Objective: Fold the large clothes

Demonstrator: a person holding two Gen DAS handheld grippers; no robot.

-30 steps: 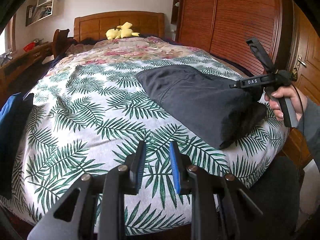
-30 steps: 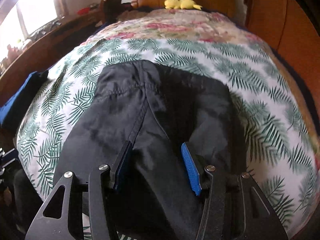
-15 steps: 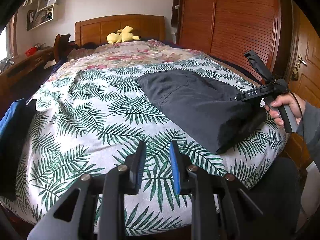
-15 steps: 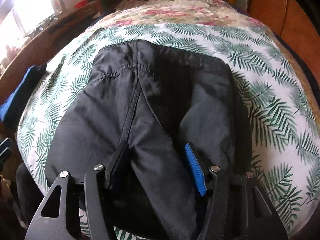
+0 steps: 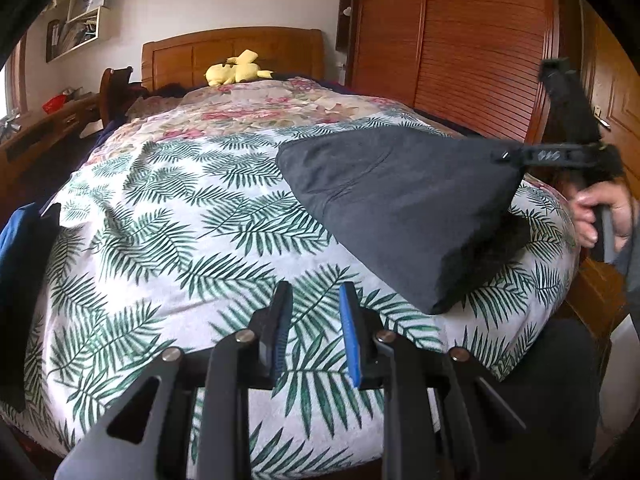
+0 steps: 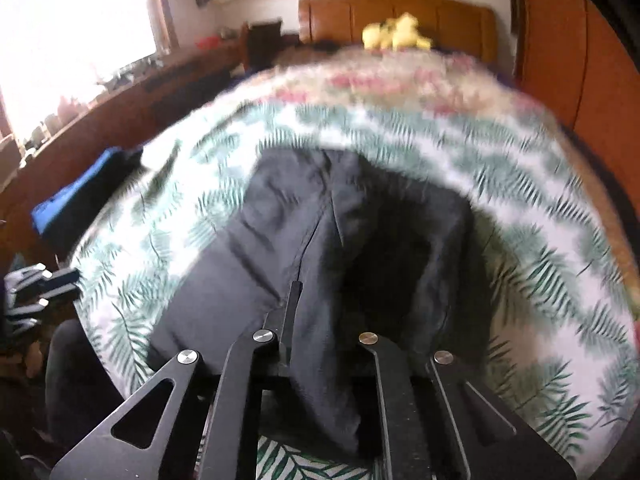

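The black garment (image 5: pixel 400 200) is lying on the leaf-print bedspread (image 5: pixel 160 240), filling the centre-right of the left wrist view, w/ its near right corner being pulled up off the bed into a taut peak. The right gripper (image 5: pixel 516 157) is sitting at that peak, upper right of the frame, clamped on the cloth; the person's hand (image 5: pixel 600 216) is wrapping round its handle at the right edge. In the right wrist view (blurry) the right gripper (image 6: pixel 316 312) is showing its fingers squeezed together low in the centre, w/ a ridge of the garment (image 6: pixel 320 240) pinched between them & the rest spreading up toward mid-frame. The left gripper (image 5: pixel 316 328) is hovering bottom centre of its own view, above bare bedspread, fingers a little apart, blue pads facing each other, nothing between them; it is also peeking in at the left edge of the right wrist view (image 6: pixel 52 284). A blue cloth (image 5: pixel 16 240) is lying at the left edge of the bed. A yellow plush toy (image 5: pixel 236 70) is resting by the wooden headboard (image 5: pixel 180 56), top centre, & a wooden wardrobe (image 5: pixel 460 40) is filling the upper right.
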